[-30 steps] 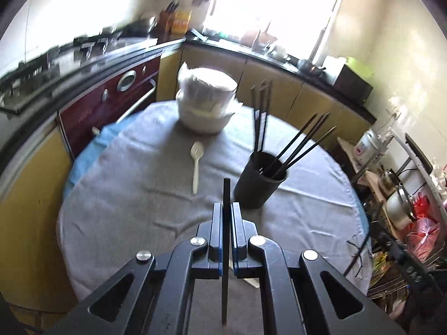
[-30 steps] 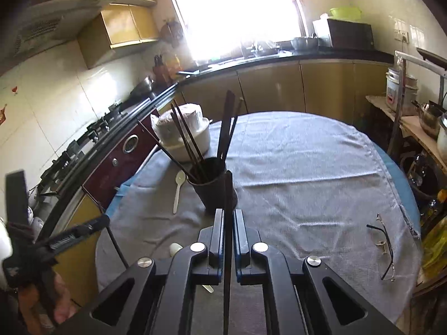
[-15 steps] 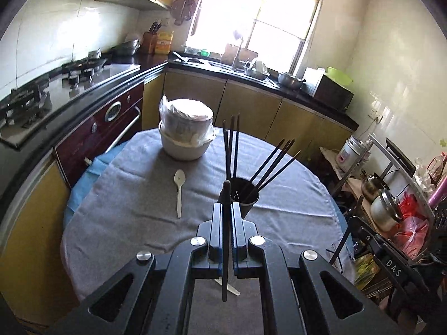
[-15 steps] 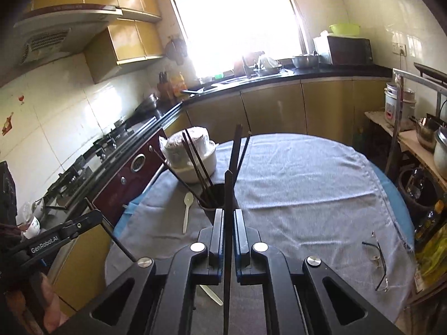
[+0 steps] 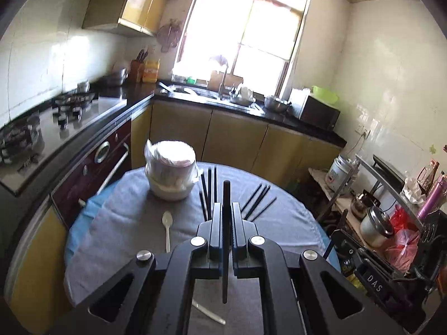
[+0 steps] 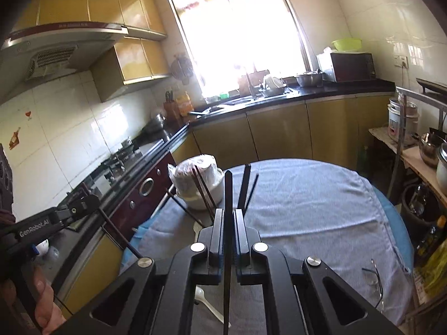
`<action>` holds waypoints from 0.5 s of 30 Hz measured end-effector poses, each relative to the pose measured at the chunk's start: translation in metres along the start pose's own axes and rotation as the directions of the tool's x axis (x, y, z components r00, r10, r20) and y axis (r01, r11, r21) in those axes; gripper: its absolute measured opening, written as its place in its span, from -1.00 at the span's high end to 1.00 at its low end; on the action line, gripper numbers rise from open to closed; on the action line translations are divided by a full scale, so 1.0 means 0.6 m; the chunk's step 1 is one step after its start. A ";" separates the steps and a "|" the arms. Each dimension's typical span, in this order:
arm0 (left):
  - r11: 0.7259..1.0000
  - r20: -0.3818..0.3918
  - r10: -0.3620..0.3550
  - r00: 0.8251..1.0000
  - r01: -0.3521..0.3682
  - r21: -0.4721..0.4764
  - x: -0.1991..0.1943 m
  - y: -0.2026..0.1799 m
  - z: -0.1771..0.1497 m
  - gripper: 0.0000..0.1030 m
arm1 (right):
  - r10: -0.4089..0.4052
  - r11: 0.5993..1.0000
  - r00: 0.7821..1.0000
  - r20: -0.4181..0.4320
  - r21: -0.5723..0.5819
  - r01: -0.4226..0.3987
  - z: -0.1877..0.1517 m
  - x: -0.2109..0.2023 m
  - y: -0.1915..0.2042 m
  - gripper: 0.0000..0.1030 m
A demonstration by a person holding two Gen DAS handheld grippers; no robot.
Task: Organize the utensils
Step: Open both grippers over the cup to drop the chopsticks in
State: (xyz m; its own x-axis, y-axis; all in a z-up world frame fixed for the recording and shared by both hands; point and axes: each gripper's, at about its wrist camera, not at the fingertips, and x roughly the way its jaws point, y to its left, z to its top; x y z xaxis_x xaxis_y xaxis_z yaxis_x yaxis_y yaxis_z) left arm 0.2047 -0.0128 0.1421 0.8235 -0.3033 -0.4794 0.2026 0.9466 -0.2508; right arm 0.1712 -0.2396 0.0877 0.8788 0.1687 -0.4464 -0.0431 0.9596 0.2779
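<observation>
My left gripper [image 5: 225, 209] is shut on a black chopstick [image 5: 225, 195] held upright, high above the round table [image 5: 125, 223]. My right gripper [image 6: 228, 215] is shut on another black chopstick [image 6: 228, 184], also upright. Several black chopsticks [image 5: 258, 198] stick up from the dark holder, whose body is hidden behind my fingers; they also show in the right wrist view [image 6: 245, 184]. A white plastic spoon [image 5: 167, 223] lies on the grey cloth left of the holder. Another spoon [image 6: 206, 304] lies under my right gripper. The left gripper [image 6: 81, 205] shows at the left in the right wrist view.
A wrapped stack of white bowls [image 5: 170, 173] stands at the far side of the table. Eyeglasses [image 6: 373, 279] lie near the table's right edge. A metal rack with pots [image 5: 374, 223] stands to the right. The stove counter [image 5: 56, 122] runs along the left.
Both grippers have risen and pulled back from the table, each still holding its chopstick. The holder has dropped out of sight behind the fingers.
</observation>
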 end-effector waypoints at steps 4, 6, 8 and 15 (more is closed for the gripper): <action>1.000 0.026 0.008 1.000 -0.008 0.016 0.017 -0.013 0.030 0.90 | 0.007 1.000 1.000 0.030 0.001 -0.007 0.027 0.013 0.003 0.88; 1.000 0.032 0.015 0.999 -0.015 0.021 0.035 -0.017 0.044 0.90 | -0.001 1.000 0.999 0.042 -0.001 0.001 0.040 0.027 0.005 0.88; 0.999 0.028 0.016 0.999 -0.017 0.027 0.056 -0.020 0.053 0.90 | 0.002 1.000 0.999 0.051 0.003 -0.002 0.053 0.043 0.007 0.88; 0.999 0.049 0.030 0.998 -0.032 0.031 0.122 -0.019 0.084 0.90 | -0.012 1.000 0.996 0.091 0.003 0.012 0.097 0.111 0.008 0.88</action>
State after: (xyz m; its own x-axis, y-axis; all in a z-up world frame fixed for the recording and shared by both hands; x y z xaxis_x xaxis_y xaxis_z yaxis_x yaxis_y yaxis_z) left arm 0.2896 -0.0401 0.1519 0.8543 -0.2687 -0.4449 0.1925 0.9587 -0.2094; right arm 0.2570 -0.2371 0.1090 0.9188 0.1359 -0.3706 -0.0312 0.9609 0.2752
